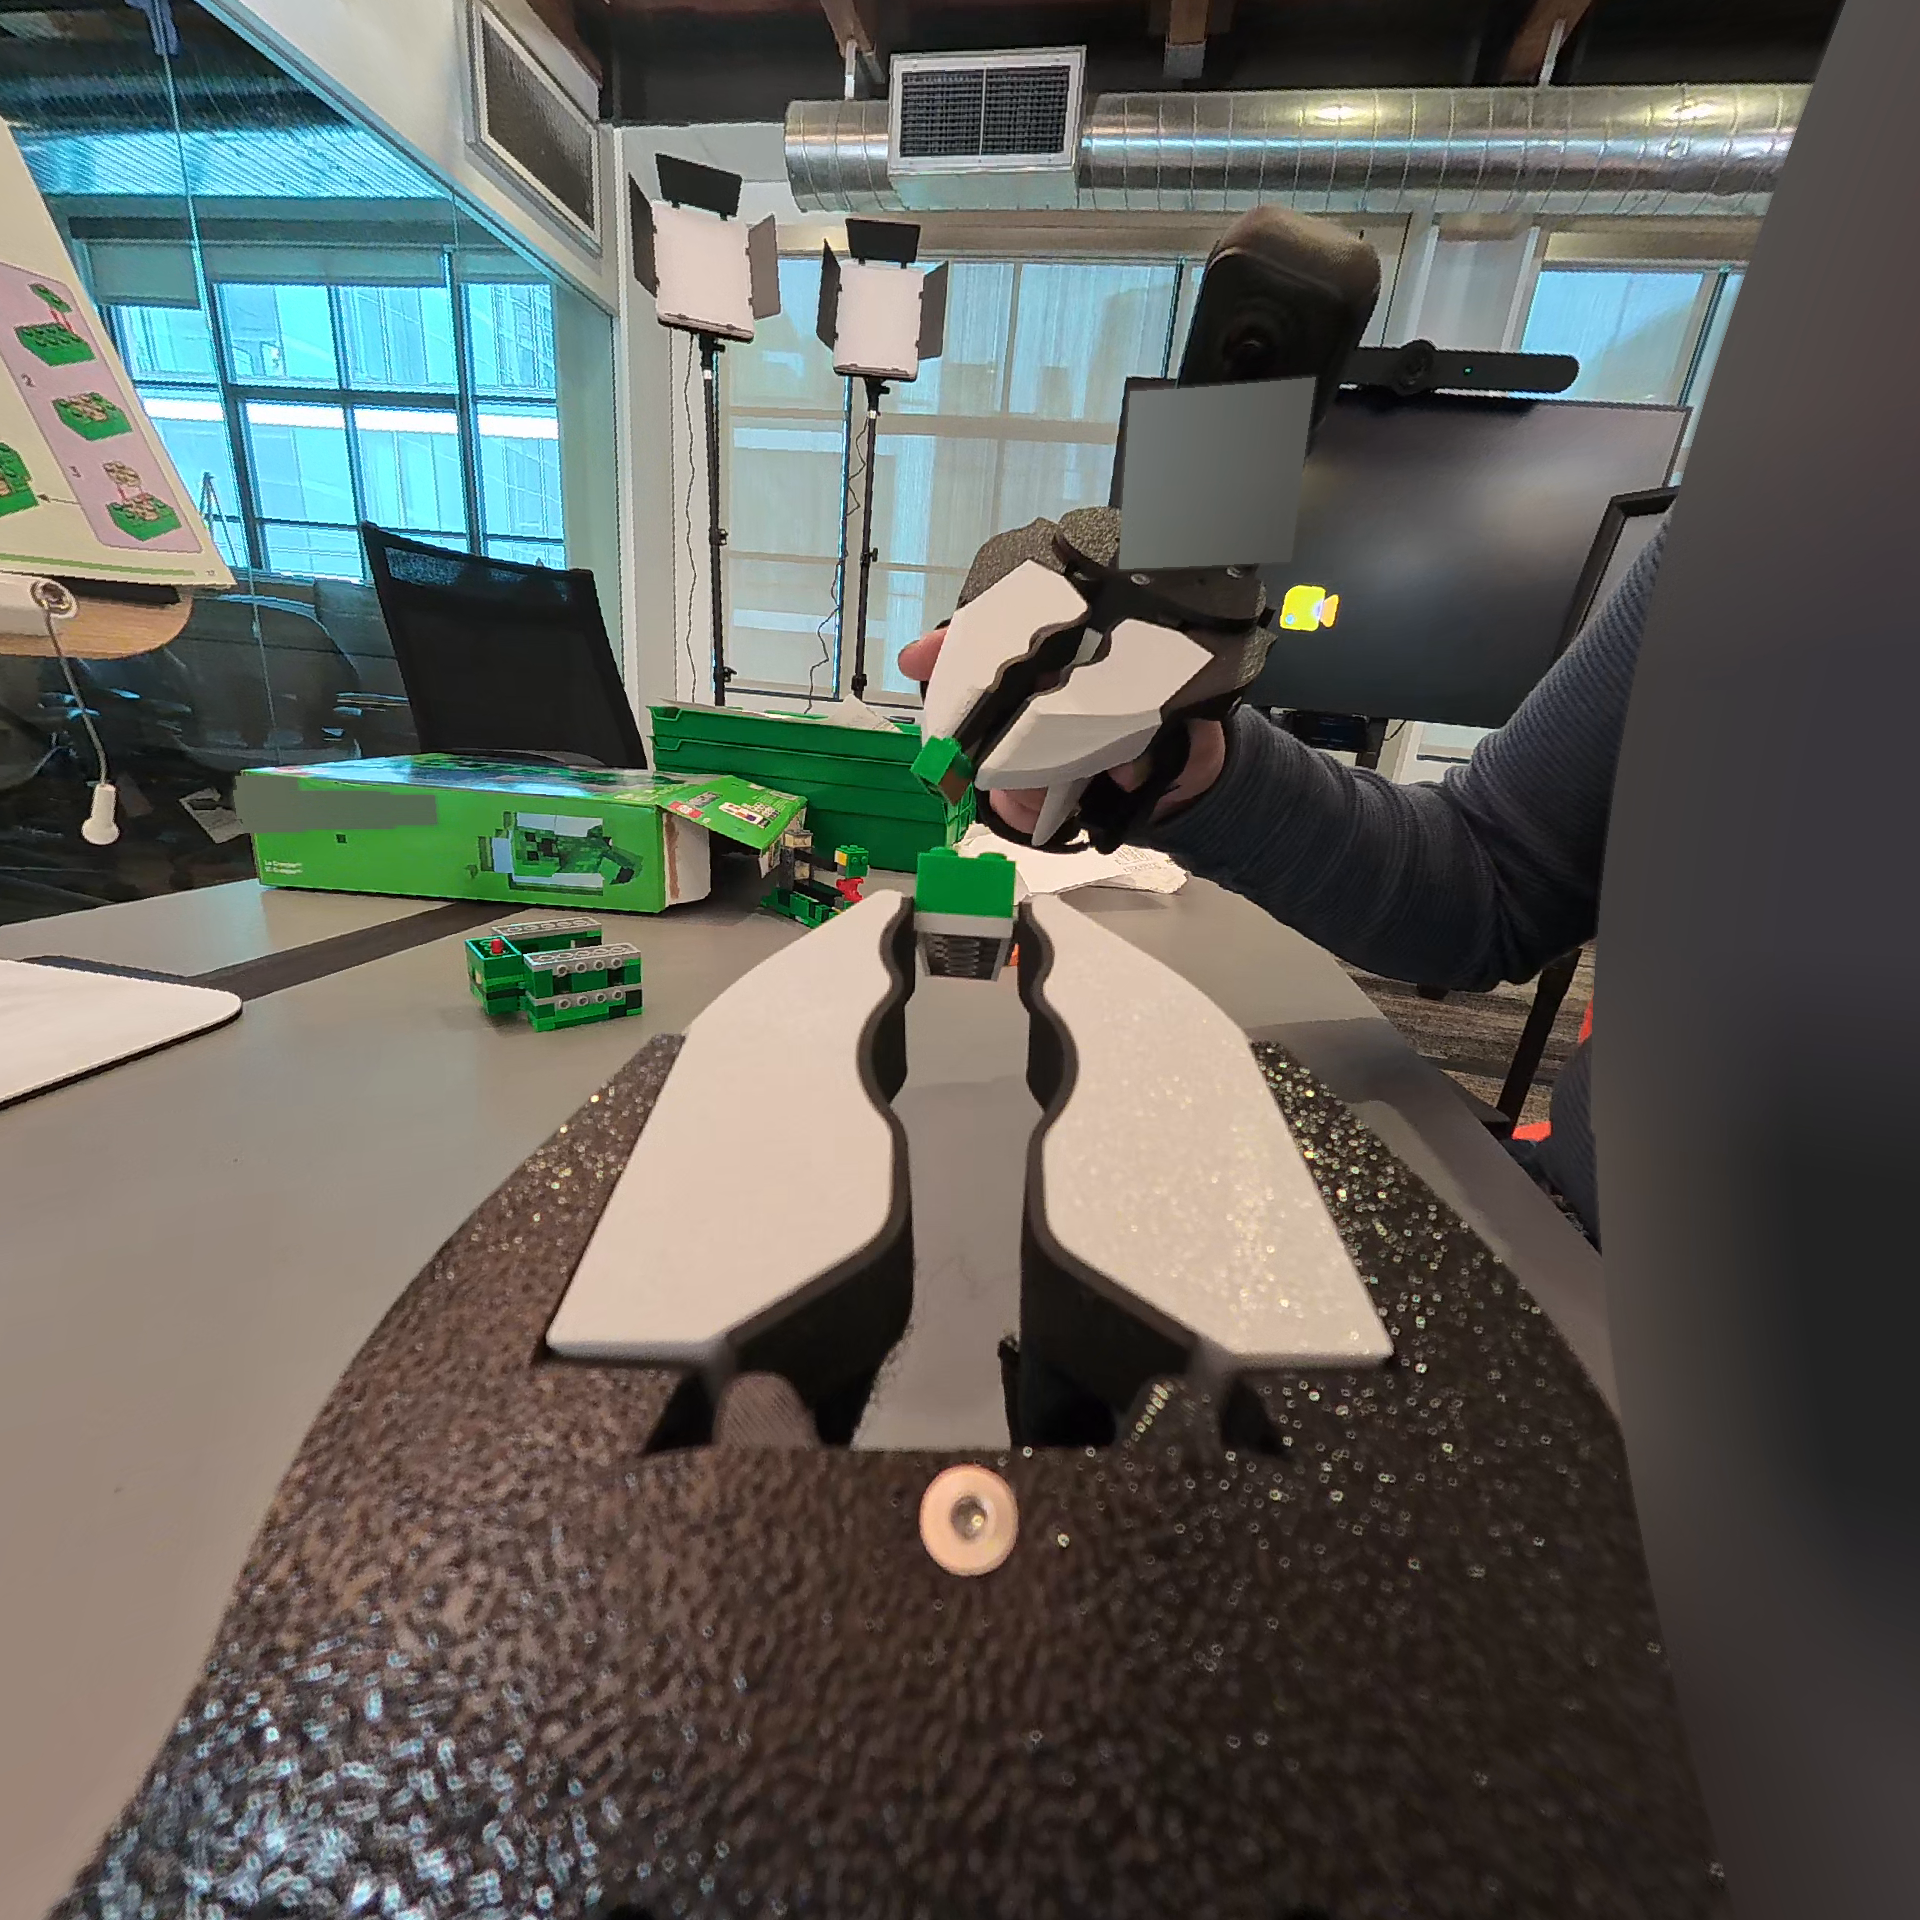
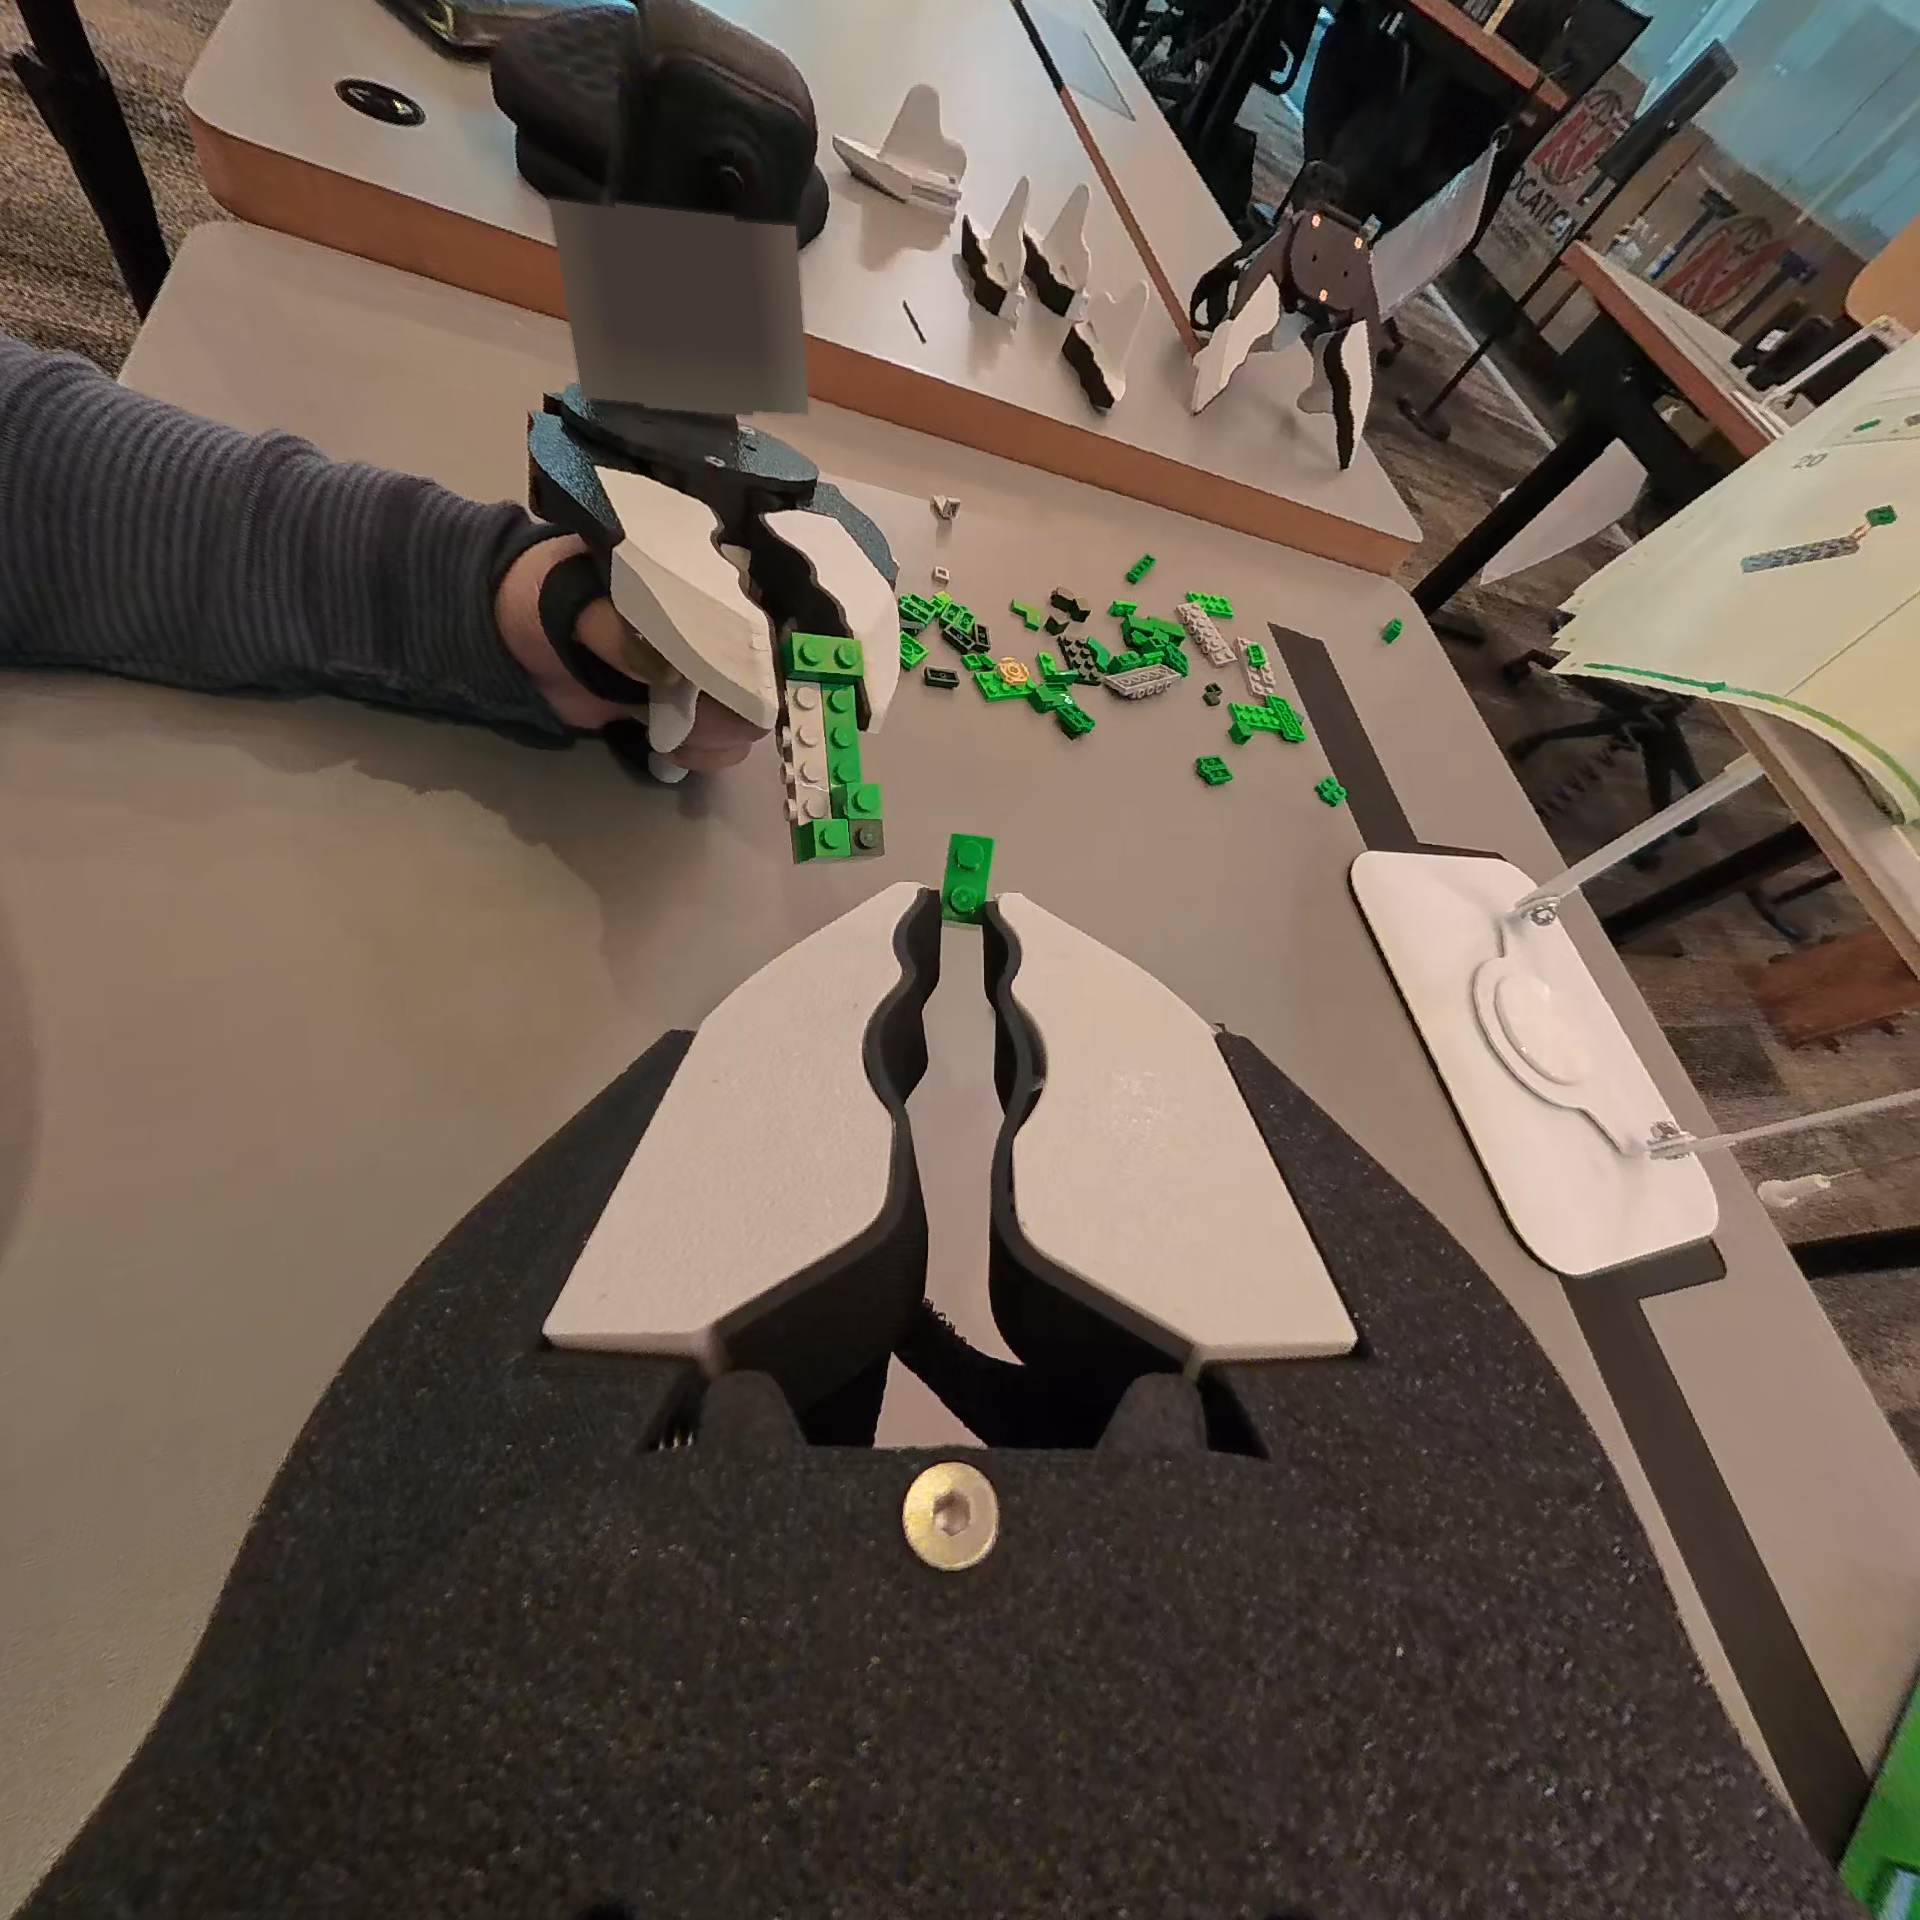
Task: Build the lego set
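Left wrist view, nearest first: the left gripper [image 1: 964, 920] has its two fingers clamped on a green-and-grey strip [image 1: 964, 902] of joined bricks, held above the grey table [image 1: 312, 1195]. Just beyond and higher, the right gripper [image 1: 951, 764] pinches a small green plate [image 1: 940, 764] at its tips, apart from the strip. To the left on the table sits a built block [image 1: 556, 977] of green and grey bricks. Behind it lie the green box [image 1: 457, 831], its flap torn open, and stacked green bins [image 1: 800, 753]. At the left edge a booklet [image 1: 83, 436] stands propped.

From the right wrist view, the right gripper [image 2: 964, 906] is closed on the plate [image 2: 966, 876], which juts out past the fingertips with its studs showing. Just ahead and left, the left gripper [image 2: 821, 665] holds the strip [image 2: 828, 753] by one end; the other end points toward the plate, with a small gap between them. Farther back, loose bricks [image 2: 1101, 665] lie scattered on the table. A white stand base [image 2: 1527, 1060] sits at the right.
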A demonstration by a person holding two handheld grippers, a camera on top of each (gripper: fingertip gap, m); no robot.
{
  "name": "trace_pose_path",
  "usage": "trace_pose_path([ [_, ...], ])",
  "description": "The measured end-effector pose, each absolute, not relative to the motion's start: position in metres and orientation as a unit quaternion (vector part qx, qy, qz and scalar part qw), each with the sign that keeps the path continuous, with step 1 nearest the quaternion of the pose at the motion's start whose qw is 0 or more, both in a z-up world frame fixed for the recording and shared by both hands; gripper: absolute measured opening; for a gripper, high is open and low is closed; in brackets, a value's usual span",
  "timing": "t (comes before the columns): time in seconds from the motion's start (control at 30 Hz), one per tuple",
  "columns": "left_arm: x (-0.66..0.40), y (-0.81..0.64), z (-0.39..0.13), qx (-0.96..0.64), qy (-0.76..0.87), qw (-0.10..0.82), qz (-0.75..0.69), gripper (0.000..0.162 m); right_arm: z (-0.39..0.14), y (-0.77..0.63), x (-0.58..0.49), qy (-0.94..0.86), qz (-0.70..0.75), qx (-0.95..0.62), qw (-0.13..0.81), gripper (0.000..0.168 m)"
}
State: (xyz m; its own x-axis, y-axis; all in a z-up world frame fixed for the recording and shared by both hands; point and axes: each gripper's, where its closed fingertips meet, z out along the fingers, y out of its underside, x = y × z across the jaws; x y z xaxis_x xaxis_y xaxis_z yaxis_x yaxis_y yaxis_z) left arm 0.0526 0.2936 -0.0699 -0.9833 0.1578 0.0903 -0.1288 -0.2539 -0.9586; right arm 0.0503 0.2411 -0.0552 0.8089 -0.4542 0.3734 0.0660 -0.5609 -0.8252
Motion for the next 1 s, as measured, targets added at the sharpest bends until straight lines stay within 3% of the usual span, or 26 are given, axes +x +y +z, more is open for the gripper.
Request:
trace_pose_path([
  [1.0, 0.039, 0.29, -0.064, -0.035, -0.581, 0.116, 0.805, 0.018, -0.06, 0.282, 0.036, 0.078, -0.217, -0.845, 0.482, 0.007],
])
